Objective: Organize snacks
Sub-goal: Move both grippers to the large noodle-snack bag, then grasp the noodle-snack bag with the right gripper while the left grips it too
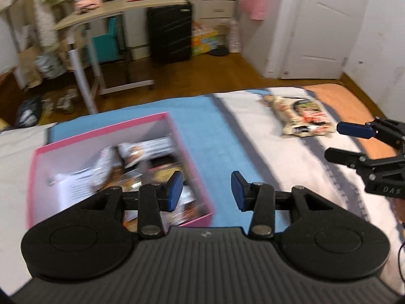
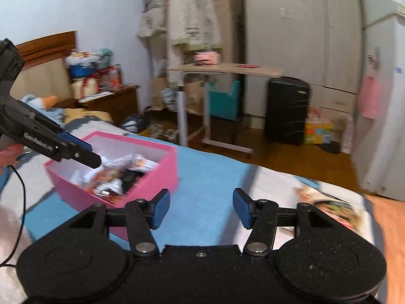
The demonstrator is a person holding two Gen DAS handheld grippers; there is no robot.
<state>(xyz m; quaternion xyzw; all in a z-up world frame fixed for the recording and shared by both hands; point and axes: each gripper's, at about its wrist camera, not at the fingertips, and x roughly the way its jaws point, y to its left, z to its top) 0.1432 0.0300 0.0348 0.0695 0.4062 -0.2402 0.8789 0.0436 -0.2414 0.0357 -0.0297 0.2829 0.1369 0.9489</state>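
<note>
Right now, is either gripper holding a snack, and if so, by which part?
No. The left gripper and right gripper both stand open with nothing between their pads.

The left hand-held gripper [image 1: 207,191] tilts downward, its blue pads [image 1: 175,191] apart with nothing between them. To its right, the right hand-held gripper [image 2: 201,209] also stands parted and empty, angled less steeply, fingers pointing forward.
</note>
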